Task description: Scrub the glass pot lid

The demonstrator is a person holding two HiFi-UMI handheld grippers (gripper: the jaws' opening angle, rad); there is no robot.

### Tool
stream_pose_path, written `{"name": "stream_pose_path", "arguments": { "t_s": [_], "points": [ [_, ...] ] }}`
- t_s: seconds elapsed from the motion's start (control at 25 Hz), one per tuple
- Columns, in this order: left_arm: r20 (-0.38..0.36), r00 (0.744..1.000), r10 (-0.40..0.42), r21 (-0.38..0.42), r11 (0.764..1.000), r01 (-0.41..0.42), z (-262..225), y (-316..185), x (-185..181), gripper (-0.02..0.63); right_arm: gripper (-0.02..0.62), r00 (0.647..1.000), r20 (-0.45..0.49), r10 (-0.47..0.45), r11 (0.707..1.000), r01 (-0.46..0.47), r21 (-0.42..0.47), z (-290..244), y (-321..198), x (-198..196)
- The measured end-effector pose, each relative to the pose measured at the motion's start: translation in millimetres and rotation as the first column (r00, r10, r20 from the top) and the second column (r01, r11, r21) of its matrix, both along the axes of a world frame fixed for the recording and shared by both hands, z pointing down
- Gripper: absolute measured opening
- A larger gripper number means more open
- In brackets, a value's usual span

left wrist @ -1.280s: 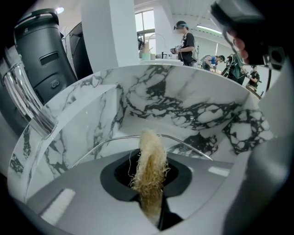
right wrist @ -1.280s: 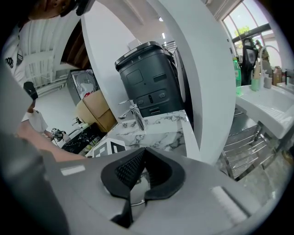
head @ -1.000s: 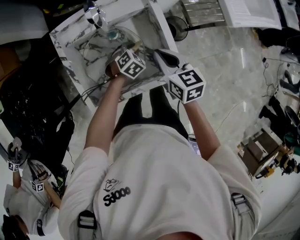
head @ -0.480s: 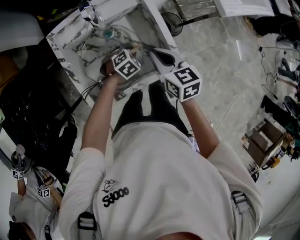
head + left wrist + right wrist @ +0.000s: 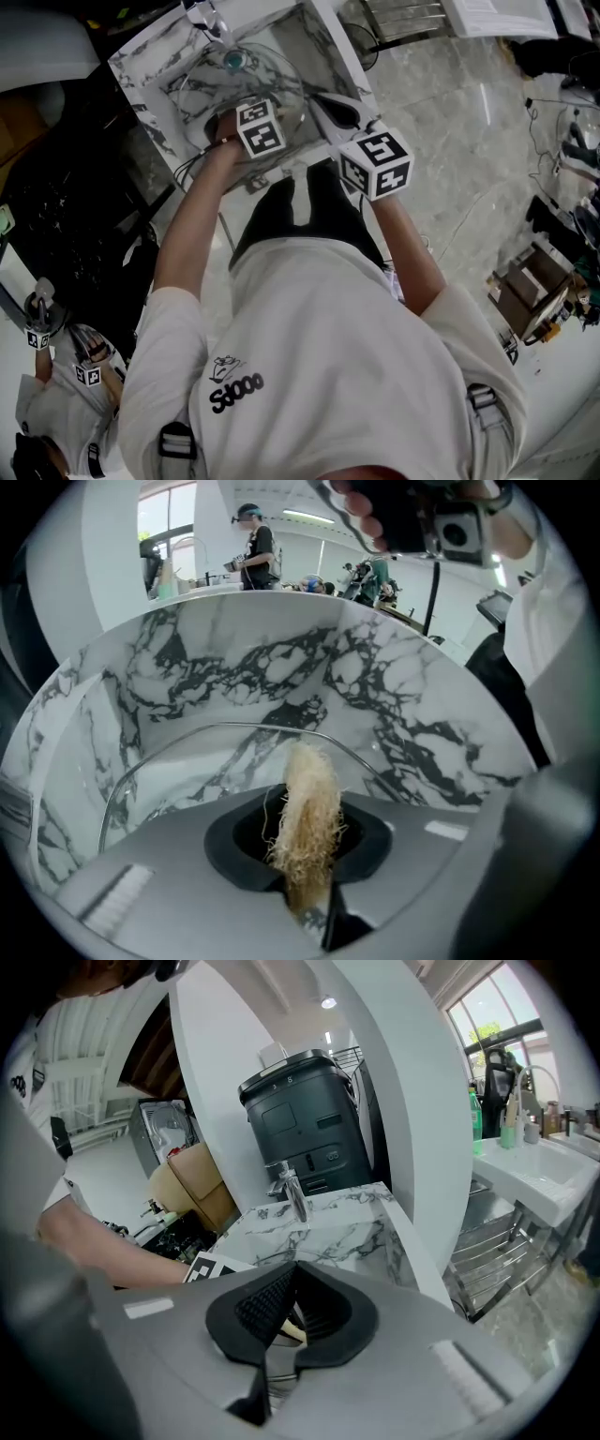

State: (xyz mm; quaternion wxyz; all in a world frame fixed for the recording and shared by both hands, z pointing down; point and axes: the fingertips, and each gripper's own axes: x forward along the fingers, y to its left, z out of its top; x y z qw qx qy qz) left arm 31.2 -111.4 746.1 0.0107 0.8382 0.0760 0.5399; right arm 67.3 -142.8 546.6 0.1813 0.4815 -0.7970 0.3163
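The glass pot lid (image 5: pixel 246 80) with its teal knob (image 5: pixel 232 61) lies tilted in the marble sink (image 5: pixel 150 70). In the left gripper view its metal rim (image 5: pixel 225 729) arcs in front of the jaws. My left gripper (image 5: pixel 305 855) is shut on a pale fibrous scrubber (image 5: pixel 305 808) that stands against the lid's glass. My right gripper (image 5: pixel 281 1327) is at the lid's right edge, its jaws closed on the rim. In the head view the left gripper (image 5: pixel 248 112) is over the lid, the right gripper (image 5: pixel 326 105) beside it.
A chrome faucet (image 5: pixel 202 17) stands at the sink's back edge. A black bin (image 5: pixel 305 1119) and a wire rack (image 5: pixel 403 19) are to the right of the sink. Cables (image 5: pixel 187 169) hang at the sink's near left corner. Another person (image 5: pixel 56 394) stands at lower left.
The left gripper has shifted slightly over the lid with the scrubber in it. The right gripper stays at the lid's edge. The head camera has moved a little.
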Motion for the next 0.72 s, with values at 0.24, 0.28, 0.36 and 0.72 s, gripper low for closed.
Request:
{"name": "stream_pose_path", "arguments": {
  "t_s": [0.24,0.28,0.36,0.72],
  "points": [
    [0.045,0.99,0.131,-0.024,0.991,-0.13,0.0,20.4,-18.1,0.063,0.003,1.0,0.003,-0.007,1.0,0.007,0.0,1.8,0.8,-9.1],
    [0.046,0.987,0.152,-0.026,0.988,-0.151,-0.4,24.7,-20.9,0.063,0.003,1.0,0.003,-0.009,1.0,0.009,0.0,1.8,1.5,-10.3],
    [0.049,0.981,0.186,-0.029,0.982,-0.185,-0.7,33.5,-26.9,0.063,0.003,1.0,0.005,-0.013,1.0,0.013,0.0,1.6,2.6,-13.0],
    [0.089,0.958,0.274,-0.089,0.96,-0.266,-2.2,58.7,-54.2,0.063,0.003,0.999,0.007,-0.039,0.999,0.039,0.011,1.9,3.2,-23.7]
  ]
}}
